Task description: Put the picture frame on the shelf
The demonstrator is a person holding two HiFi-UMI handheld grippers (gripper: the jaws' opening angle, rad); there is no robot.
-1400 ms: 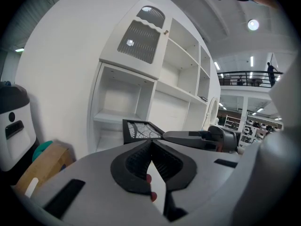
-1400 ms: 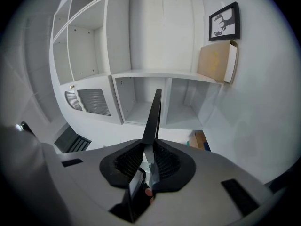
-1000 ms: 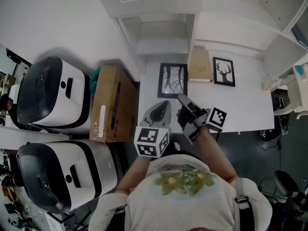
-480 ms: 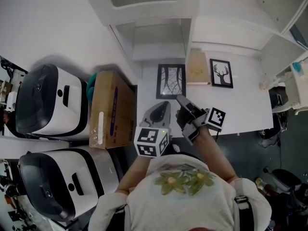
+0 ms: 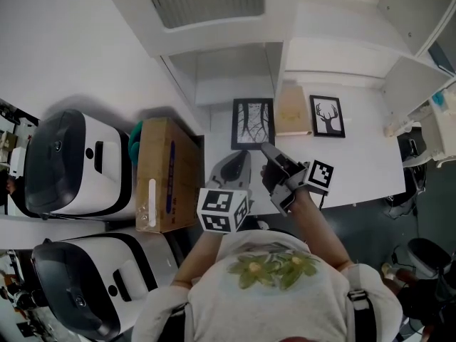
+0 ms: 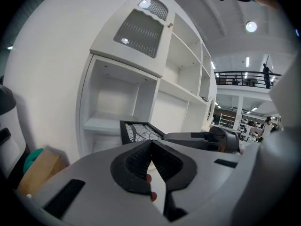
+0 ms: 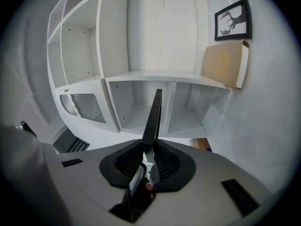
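Left tool [image 5: 244, 154] closed on nothing, right tool [image 5: 266, 147] clamped on the picture frame [image 5: 253, 123].
Closed cardboard box [image 5: 167, 164] at left hides its contents. The frame, held by its near edge over the bench [image 5: 363, 155], points its long axis toward the shelf [image 5: 228, 70]; whether it touches the bench is unclear. A deer picture [image 5: 328, 116] lies further right.

This looks like a big work hall or lab, with a small pretend room set up inside it. A white shelf [image 5: 235, 70] with open boxes stands by a white surface [image 5: 363, 162]. Next to them sit two big white and black machines [image 5: 71, 162] and a brown cardboard box [image 5: 167, 173]. The left gripper view shows a wide hall with a high balcony rail [image 6: 244, 76], bright ceiling lights [image 6: 251, 27] and people [image 6: 266, 72] far off.
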